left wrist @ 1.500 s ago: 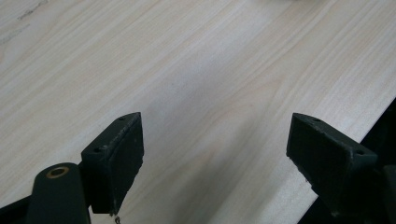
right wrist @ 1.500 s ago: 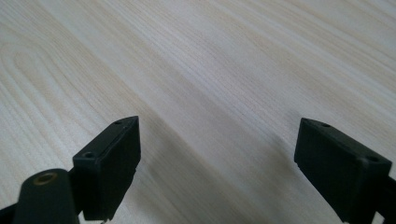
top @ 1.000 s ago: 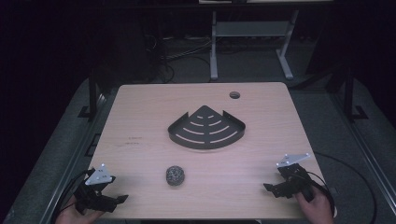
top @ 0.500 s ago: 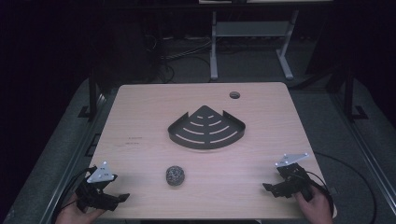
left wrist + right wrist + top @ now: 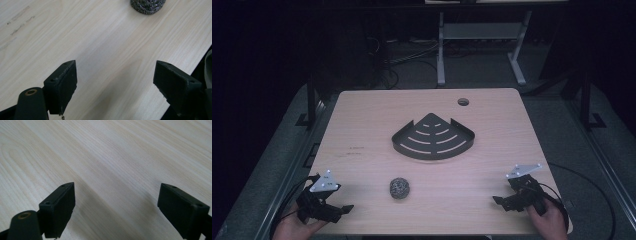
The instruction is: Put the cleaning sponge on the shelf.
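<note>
Our left gripper (image 5: pixel 343 209) has swung toward the round steel-wool scouring ball (image 5: pixel 400 188), jaws spread wide and empty. Our right gripper (image 5: pixel 498 201) stays parked, also agape, suggesting a pickup is next.

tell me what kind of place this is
Probably a lab or workshop set up for recording, not a home: a bare wooden table on dark flooring, loose cables behind it, and a metal stand at the back.
</note>
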The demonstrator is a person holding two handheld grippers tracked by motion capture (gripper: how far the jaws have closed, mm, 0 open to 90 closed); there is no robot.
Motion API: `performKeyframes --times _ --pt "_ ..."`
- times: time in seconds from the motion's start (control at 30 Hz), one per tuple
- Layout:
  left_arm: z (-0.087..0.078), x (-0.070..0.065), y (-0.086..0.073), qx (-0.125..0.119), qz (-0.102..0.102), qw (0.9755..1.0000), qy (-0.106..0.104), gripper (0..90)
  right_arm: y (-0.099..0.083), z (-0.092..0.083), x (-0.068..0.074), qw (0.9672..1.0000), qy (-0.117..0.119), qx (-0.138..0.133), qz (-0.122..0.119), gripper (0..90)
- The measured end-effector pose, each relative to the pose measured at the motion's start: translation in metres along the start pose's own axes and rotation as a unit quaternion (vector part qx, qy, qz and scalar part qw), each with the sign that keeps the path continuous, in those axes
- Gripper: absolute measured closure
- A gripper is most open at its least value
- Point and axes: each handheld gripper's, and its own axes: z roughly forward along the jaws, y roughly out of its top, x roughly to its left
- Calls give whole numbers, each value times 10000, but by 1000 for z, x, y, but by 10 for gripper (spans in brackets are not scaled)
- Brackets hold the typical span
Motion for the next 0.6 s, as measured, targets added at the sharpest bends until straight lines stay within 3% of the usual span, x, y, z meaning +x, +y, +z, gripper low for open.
performKeyframes --times 0.6 --pt "5 -5 22 63 193 9997 -133 186 0 0 1 10000 -7 -11 -9 144"
